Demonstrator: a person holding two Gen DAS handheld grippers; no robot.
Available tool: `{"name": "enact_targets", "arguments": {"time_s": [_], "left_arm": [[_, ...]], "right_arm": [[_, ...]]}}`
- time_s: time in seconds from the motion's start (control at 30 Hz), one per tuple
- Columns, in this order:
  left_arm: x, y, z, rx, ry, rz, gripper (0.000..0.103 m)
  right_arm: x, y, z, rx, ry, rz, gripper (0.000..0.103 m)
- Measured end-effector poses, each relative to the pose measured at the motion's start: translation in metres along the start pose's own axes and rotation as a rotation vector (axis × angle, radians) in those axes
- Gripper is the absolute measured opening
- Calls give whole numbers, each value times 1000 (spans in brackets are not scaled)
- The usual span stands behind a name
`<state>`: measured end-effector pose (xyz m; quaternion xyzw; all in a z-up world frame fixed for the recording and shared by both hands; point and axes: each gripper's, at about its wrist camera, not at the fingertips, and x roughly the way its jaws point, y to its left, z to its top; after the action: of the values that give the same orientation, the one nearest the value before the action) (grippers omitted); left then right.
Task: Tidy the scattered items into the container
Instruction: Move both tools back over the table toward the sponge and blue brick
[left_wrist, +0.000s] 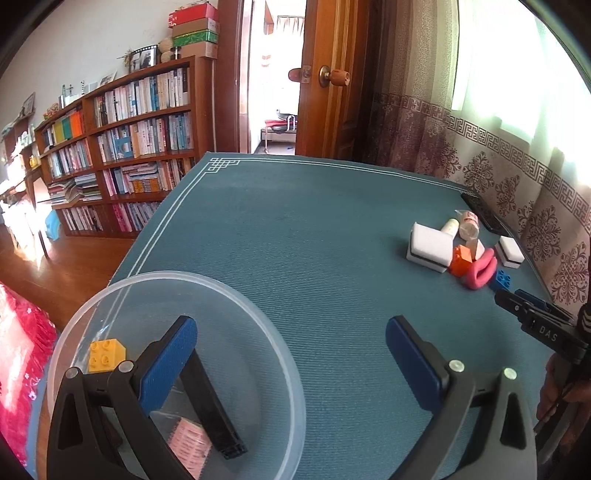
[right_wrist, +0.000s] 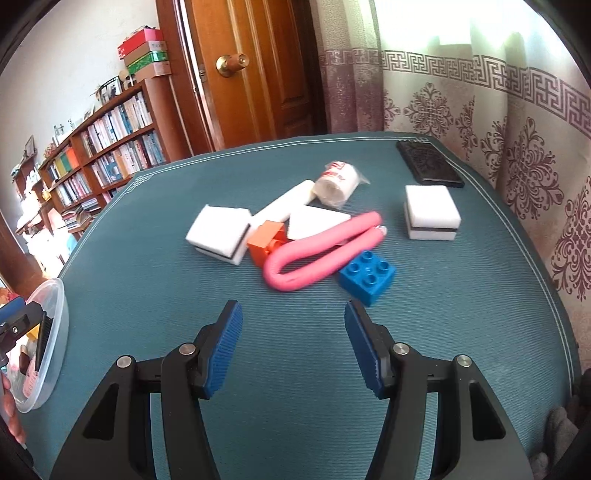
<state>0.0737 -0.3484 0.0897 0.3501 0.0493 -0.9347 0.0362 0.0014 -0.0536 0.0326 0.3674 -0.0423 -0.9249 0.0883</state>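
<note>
The left gripper (left_wrist: 291, 341) is held with its jaws wide apart and empty, above the near rim of a clear round container (left_wrist: 258, 317) that stands on the teal mat (left_wrist: 295, 221). Inside the container a yellow brick (left_wrist: 105, 354), a black comb-like piece (left_wrist: 218, 413) and a pink packet (left_wrist: 190, 443) can be seen. The right gripper (right_wrist: 293, 323) is also spread open and nothing is held between its blue pads (right_wrist: 225, 343); it is pointed at the scattered items further along the mat. There a bent pink foam tube (right_wrist: 314, 254) lies touching a blue brick (right_wrist: 367, 275) and an orange brick (right_wrist: 266, 242). Beside them two white sponge blocks (right_wrist: 219, 234) (right_wrist: 432, 212), a white wedge (right_wrist: 317, 221) and a wrapped white roll (right_wrist: 336, 184) are found, and a dark phone (right_wrist: 428, 162) rests near the curtain (right_wrist: 517, 129).
</note>
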Motion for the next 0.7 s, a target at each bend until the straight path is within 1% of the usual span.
{"name": "enact_targets", "arguments": {"time_s": [0.13, 0.33, 0.47, 0.57, 0.7], "left_arm": [[4, -20, 5, 34, 2, -23, 103], [19, -49, 13, 69, 17, -53, 103], [30, -69, 19, 95, 37, -84, 103], [36, -83, 24, 128, 42, -89, 103], [48, -96, 34, 149, 49, -95, 103]], "right_arm": [[1, -22, 3, 15, -5, -30, 61], [15, -44, 7, 50, 23, -28, 61], [28, -50, 12, 49, 37, -32, 61], [38, -53, 16, 52, 47, -36, 61], [49, -57, 21, 68, 58, -7, 61]]}}
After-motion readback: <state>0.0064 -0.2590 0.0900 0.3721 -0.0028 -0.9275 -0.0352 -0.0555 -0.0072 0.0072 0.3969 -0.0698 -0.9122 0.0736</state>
